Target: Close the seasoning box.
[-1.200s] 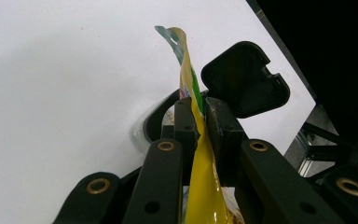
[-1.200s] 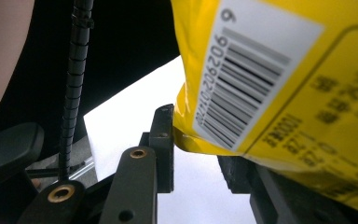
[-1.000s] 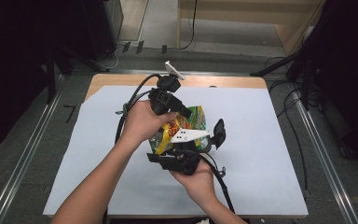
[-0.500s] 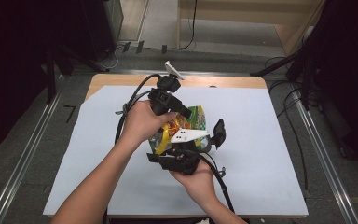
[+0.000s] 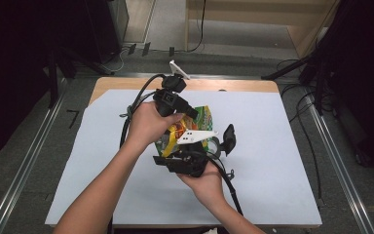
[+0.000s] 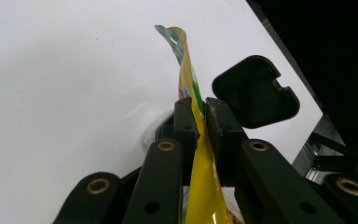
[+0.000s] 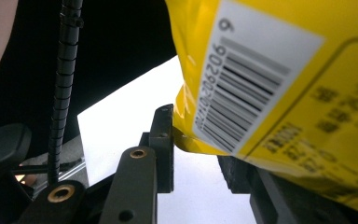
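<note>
While both your hands stay where they were a second ago, the snack bag (image 5: pixel 200 122) hangs above the desk (image 5: pixel 282 161): left gripper (image 6: pixel 200 122) jaws clamped on its edge, right gripper (image 7: pixel 200 154) jaws apart around its lower corner. Nothing has shifted, so opening is probably still pending.

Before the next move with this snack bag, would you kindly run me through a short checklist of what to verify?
1. Left hand-held gripper shut on the snack bag: ok, both jaws pinch the yellow film flat.
2. Right hand-held gripper gripping the bag: cannot tell; a corner sits between its jaws, but a gap shows on one side.
3. Bag lifted off the white sheet: ok, held up between both grippers.
4. Bag opened: cannot tell; no tear is visible.
5. Cables free of the bag: ok.
</note>
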### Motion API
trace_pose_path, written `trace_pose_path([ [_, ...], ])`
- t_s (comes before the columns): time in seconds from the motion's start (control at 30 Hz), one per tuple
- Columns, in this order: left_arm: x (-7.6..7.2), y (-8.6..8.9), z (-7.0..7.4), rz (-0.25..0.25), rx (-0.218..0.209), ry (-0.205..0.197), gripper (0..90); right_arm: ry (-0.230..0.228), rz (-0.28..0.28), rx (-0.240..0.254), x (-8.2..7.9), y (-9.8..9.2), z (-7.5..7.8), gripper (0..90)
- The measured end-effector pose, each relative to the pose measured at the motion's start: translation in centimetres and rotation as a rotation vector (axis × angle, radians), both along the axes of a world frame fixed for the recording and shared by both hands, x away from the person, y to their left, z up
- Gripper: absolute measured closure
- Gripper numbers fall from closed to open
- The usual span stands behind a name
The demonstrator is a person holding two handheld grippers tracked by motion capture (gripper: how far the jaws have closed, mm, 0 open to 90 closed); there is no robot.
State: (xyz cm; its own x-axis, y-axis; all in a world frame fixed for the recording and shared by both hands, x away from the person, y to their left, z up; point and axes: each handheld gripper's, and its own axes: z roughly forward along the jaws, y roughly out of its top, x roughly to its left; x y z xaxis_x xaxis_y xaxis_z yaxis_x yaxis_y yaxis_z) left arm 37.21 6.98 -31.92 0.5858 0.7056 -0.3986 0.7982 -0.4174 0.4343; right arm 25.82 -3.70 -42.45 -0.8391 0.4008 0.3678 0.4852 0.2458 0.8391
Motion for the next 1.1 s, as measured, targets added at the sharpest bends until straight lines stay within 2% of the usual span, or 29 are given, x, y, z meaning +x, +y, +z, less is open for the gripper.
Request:
trace_pose_path([
  [0.57,0.72,0.7,-0.25,0.029,-0.012,0.017,83.3,0.0,0.009,-0.007,0.54,0.2,0.16,70.1],
  [1.1,0.87,0.58,-0.26,0.028,-0.012,0.016,83.3,-0.009,0.013,-0.011,0.68,-0.02,0.2,70.0],
])
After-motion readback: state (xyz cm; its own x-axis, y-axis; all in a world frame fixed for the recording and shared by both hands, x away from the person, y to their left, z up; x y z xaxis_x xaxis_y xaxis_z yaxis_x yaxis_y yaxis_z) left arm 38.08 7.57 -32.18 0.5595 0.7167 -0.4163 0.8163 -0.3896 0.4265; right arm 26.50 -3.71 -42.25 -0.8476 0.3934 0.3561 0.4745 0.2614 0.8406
